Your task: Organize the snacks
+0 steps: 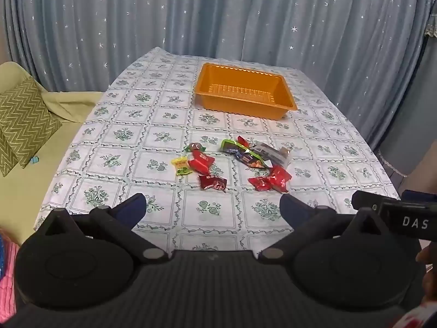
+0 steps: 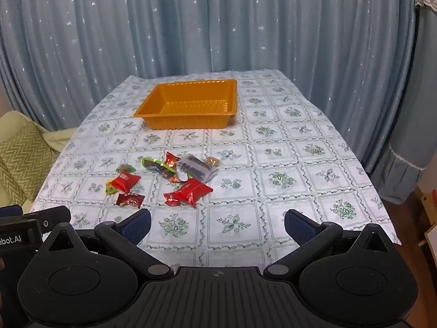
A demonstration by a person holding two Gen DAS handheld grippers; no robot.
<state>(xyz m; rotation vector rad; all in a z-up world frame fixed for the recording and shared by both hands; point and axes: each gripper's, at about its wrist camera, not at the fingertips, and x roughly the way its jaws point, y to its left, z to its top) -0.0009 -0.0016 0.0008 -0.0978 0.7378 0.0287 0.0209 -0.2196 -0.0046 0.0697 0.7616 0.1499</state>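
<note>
An empty orange plastic tray [image 1: 284, 110] [image 2: 153, 116] stands at the far middle of the table. Nearer lie several wrapped snacks in a loose scatter: red packets [image 1: 200, 161] [image 2: 126, 181], a dark red one [image 1: 213, 182] [image 2: 129, 200], a green-edged packet [image 1: 240, 150] [image 2: 157, 165], a clear dark packet [image 1: 269, 151] [image 2: 195, 168] and more red ones [image 1: 273, 180] [image 2: 191, 191]. My left gripper [image 1: 213, 209] hovers open short of the snacks. My right gripper [image 2: 217, 225] is open too, with nothing between its fingers, the snacks ahead and to its left.
A floral checked cloth [image 1: 153, 125] [image 2: 300, 142] covers the table, backed by blue starred curtains [image 1: 245, 13]. A pale sofa with a green zigzag cushion [image 1: 24, 117] [image 2: 24, 153] sits left. The other gripper's body shows at each view's edge [image 1: 398, 213] [image 2: 24, 227].
</note>
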